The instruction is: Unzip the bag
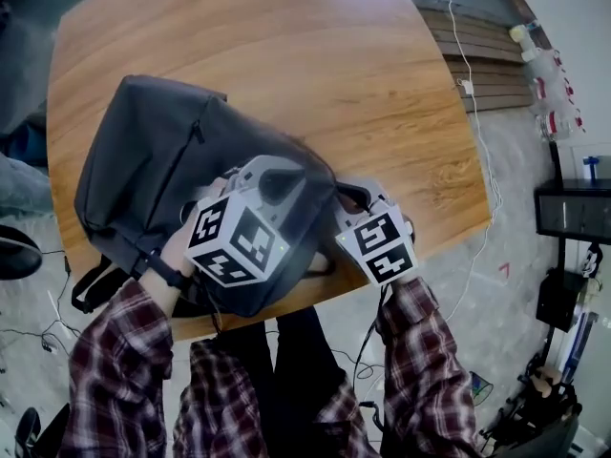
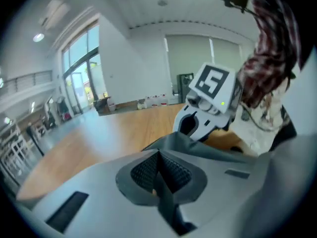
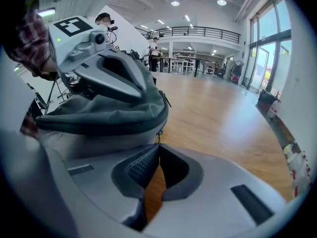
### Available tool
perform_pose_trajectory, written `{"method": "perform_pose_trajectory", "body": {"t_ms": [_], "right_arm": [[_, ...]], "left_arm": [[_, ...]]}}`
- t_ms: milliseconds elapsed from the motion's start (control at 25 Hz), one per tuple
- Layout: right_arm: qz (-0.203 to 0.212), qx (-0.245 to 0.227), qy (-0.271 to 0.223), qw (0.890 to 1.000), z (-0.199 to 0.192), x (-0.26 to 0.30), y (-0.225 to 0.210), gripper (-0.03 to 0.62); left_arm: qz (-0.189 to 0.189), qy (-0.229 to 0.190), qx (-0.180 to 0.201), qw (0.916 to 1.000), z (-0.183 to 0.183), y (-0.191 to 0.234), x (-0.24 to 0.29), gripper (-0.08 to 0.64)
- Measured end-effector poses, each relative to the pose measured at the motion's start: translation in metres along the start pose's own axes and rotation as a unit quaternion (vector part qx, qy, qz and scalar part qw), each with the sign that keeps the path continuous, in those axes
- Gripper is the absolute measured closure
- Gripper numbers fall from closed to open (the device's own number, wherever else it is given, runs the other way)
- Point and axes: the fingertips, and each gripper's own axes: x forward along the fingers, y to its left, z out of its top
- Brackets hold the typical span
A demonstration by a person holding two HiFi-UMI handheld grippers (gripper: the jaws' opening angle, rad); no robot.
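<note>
A dark grey backpack [image 1: 153, 151] lies on the round wooden table [image 1: 334, 55], its near end at the table's front edge. My left gripper [image 2: 159, 153] rests on top of that end, shut on a dark strip of the bag's fabric [image 2: 171, 202] that runs between its pads. My right gripper [image 3: 158, 147] sits just right of the bag, shut on the small metal zipper pull [image 3: 158, 134] at its tips. Each gripper shows in the other's view: the left gripper [image 3: 106, 73] above the bag's folded edge [image 3: 99, 118], the right gripper [image 2: 200, 123] beyond it.
The table edge runs close under both grippers. A white cable [image 1: 482, 132] trails off the table's right side to the floor. Bottles [image 1: 549, 74] and black equipment [image 1: 573, 208] stand at the right. Plaid sleeves [image 1: 124, 370] fill the bottom of the head view.
</note>
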Motion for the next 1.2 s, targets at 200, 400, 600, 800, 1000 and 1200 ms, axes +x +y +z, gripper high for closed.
{"method": "perform_pose_trajectory", "body": {"t_ms": [200,400,600,800,1000,1200], "right_arm": [[0.011,-0.003,0.019,1.000,-0.012,-0.005,0.011,0.574],[0.018,0.038,0.016,0.999,-0.020,-0.018,0.023,0.574],[0.023,0.084,0.011,0.996,-0.026,-0.030,0.043,0.574],[0.020,0.127,0.000,0.992,-0.033,-0.044,0.065,0.574],[0.022,0.151,-0.010,0.988,-0.041,-0.059,0.095,0.574],[0.042,0.151,-0.008,0.988,-0.049,-0.074,0.140,0.574]], "left_arm": [[-0.062,0.040,0.074,0.9946,-0.019,-0.002,0.034,0.552],[-0.068,0.057,0.058,0.9943,-0.022,0.001,0.043,0.553],[-0.059,0.067,0.032,0.9955,-0.020,0.011,0.051,0.552],[-0.052,0.073,0.013,0.9959,-0.019,0.018,0.055,0.552],[-0.043,0.074,0.003,0.9963,-0.019,0.017,0.056,0.552],[-0.037,0.073,-0.004,0.9966,-0.021,0.015,0.058,0.552]]}}
